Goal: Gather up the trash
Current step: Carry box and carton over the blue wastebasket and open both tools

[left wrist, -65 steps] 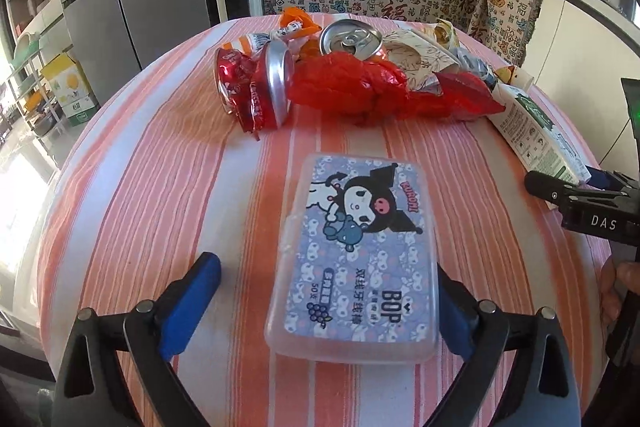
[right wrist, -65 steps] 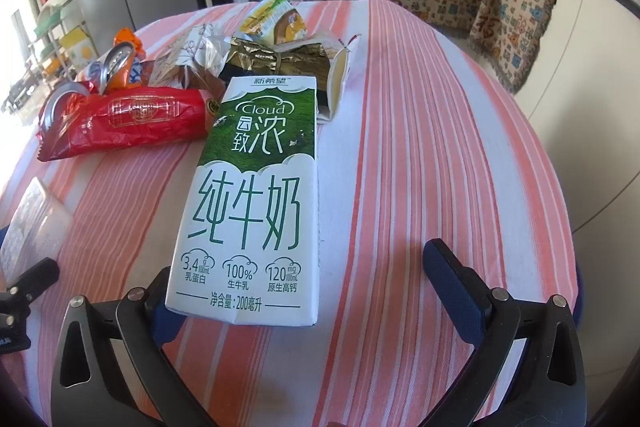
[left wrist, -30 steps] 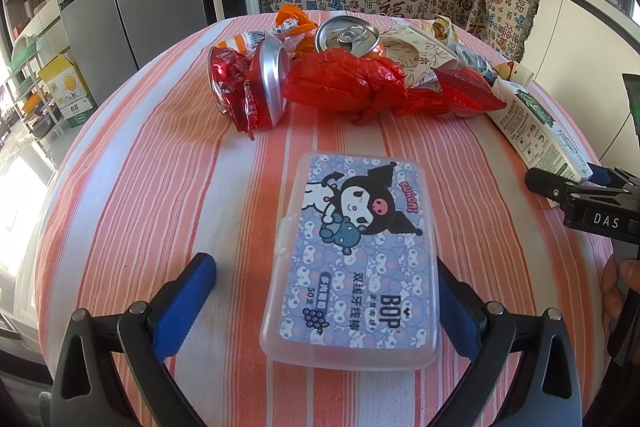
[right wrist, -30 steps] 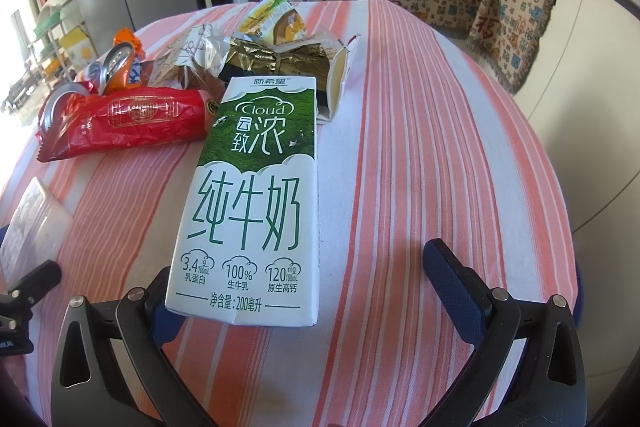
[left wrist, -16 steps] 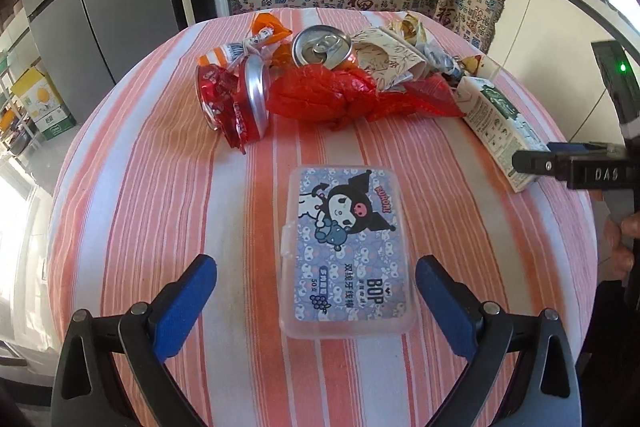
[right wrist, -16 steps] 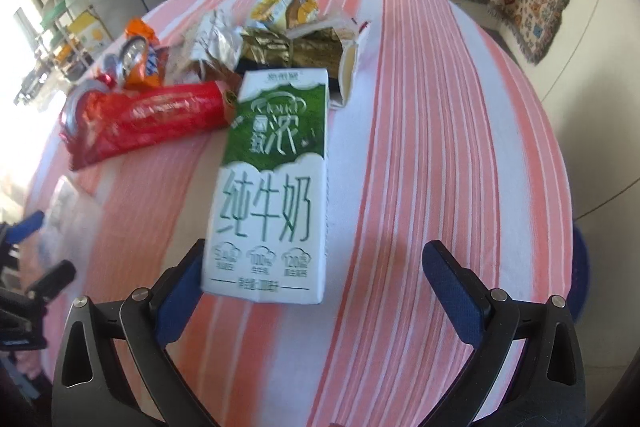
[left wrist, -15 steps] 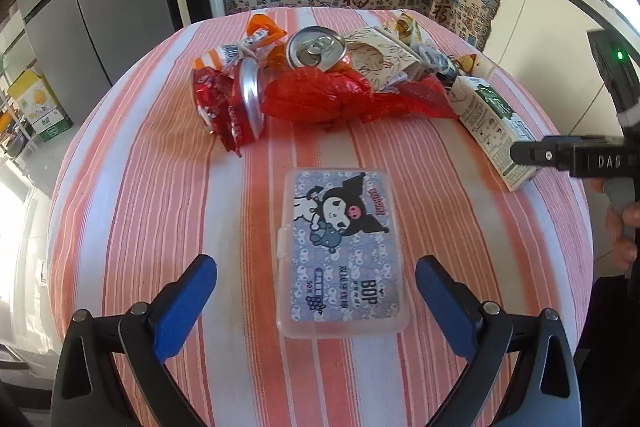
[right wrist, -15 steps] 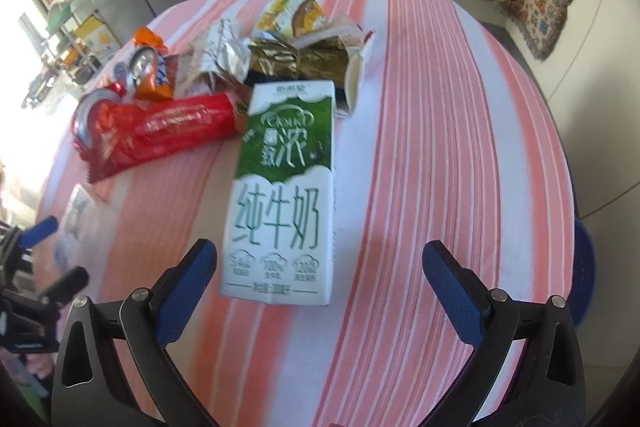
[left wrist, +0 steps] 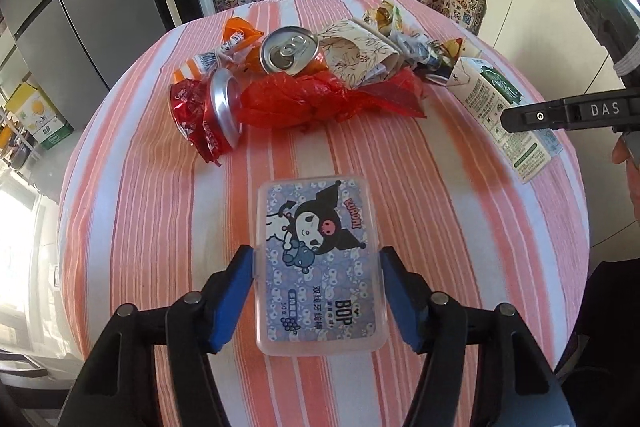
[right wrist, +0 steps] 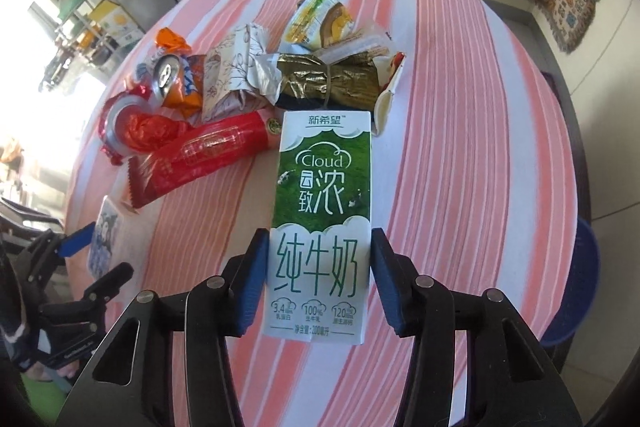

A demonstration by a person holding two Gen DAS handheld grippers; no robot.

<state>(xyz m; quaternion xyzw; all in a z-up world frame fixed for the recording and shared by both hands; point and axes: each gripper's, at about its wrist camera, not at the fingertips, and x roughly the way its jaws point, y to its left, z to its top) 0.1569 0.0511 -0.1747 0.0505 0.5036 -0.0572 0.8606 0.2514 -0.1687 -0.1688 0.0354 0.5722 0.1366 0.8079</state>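
Two claws: both have just been closing, each with one piece of trash between its blue pads.
Left claw (left wrist: 318, 291): clamped across the short width of the clear plastic floss-pick box (left wrist: 319, 265), pads pressing both long edges near its close end.
Right claw (right wrist: 319, 283): clamped on the lower half of the green-and-white milk carton (right wrist: 320, 223), one pad against each side wall.
Why held so: each item's long axis runs along the fingers, so the pads meet the narrowest span; a sideways grip would likely be too wide for either.
Floss-pick box: lid shut, cartoon label up; contents hidden behind the label.
Milk carton: lies flat, printed face up, top end pointing away from the right claw; whether it is empty I cannot tell.
Bench (left wrist: 160, 211): round, under a pink-and-white striped cloth; both gripped items look flat on or barely off it.
Ahead of left claw: crushed red can (left wrist: 216, 115) on its side, orange can (left wrist: 289, 51) showing its top, red plastic wrapper (left wrist: 320, 101) beside them.
Ahead of right claw: just past the carton's far end, a gold foil packet (right wrist: 330, 81); a yellow-green snack wrapper (right wrist: 316, 17) further out.
Bin or bag: none visible in either view.
Step, as I judge it: paired pickup secured; lifting and carrying comes next.
Risk: the smooth box could slip.
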